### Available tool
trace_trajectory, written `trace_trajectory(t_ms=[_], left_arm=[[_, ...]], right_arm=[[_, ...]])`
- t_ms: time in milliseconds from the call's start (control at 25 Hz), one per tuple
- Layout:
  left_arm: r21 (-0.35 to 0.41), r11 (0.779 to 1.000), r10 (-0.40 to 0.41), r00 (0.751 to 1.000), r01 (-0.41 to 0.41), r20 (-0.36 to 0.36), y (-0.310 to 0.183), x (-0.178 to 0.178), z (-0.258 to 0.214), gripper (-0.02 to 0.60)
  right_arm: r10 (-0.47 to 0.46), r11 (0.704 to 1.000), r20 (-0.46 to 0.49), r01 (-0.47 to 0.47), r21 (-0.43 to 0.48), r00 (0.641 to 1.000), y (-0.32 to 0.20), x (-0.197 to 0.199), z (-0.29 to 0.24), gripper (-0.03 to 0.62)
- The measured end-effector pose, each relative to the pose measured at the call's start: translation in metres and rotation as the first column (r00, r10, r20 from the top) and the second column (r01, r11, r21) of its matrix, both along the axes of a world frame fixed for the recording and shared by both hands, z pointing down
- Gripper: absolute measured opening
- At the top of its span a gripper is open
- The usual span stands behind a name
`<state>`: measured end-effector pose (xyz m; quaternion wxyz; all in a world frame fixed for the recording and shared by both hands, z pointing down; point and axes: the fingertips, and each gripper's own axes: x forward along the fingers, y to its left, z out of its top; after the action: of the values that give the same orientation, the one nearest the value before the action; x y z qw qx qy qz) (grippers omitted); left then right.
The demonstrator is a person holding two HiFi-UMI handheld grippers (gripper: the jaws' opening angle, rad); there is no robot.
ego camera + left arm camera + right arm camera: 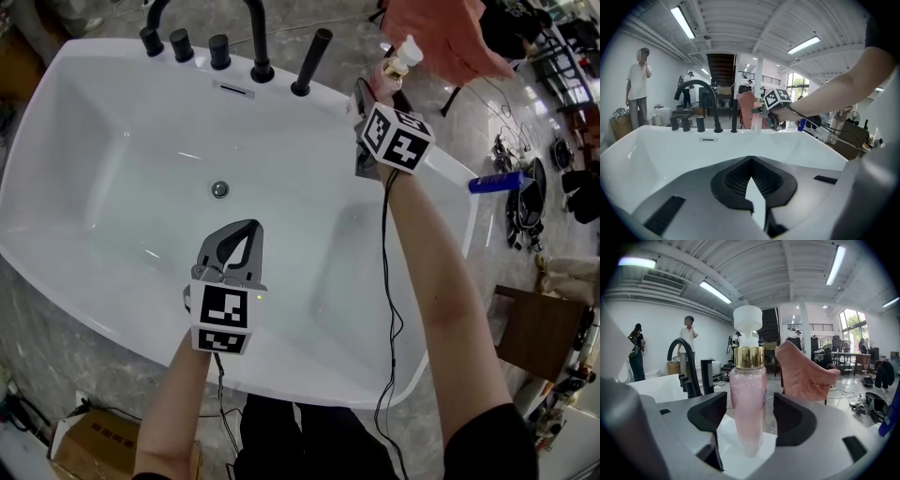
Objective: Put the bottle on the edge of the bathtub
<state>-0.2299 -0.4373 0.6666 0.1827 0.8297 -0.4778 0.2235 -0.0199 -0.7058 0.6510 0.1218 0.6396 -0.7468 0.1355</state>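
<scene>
The head view looks steeply down from above on the whole bathtub (112, 141). The left gripper view looks low across its basin toward the taps (700, 124). The right gripper view sits close up at the rim, right behind the bottle (747, 399), and shares those taps.

Perhaps workshop hall: freestanding bathtub (94, 58), striplights (684, 22)

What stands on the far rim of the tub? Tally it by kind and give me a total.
Black knobs: 3
Black faucet spout: 1
Black hand shower: 1
Pink bottle: 1
Total: 6
</scene>
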Motion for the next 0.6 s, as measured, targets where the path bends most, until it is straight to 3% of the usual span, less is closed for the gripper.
trace_trajectory(t_ms=[360,600], left_arm=[[-0.035,0.998,-0.054,0.998,0.053,-0.031,0.03,-0.014,-0.057,0.015],[0.036,0.994,-0.1,0.994,0.102,-0.047,0.033,-0.028,-0.138,0.015]], right_arm=[[-0.059,0.997,-0.042,0.057,-0.046,0.997,0.055,0.006,-0.052,0.302],[-0.106,0.994,-0.065,0.105,-0.024,0.992,0.106,0.006,-0.127,0.302]])
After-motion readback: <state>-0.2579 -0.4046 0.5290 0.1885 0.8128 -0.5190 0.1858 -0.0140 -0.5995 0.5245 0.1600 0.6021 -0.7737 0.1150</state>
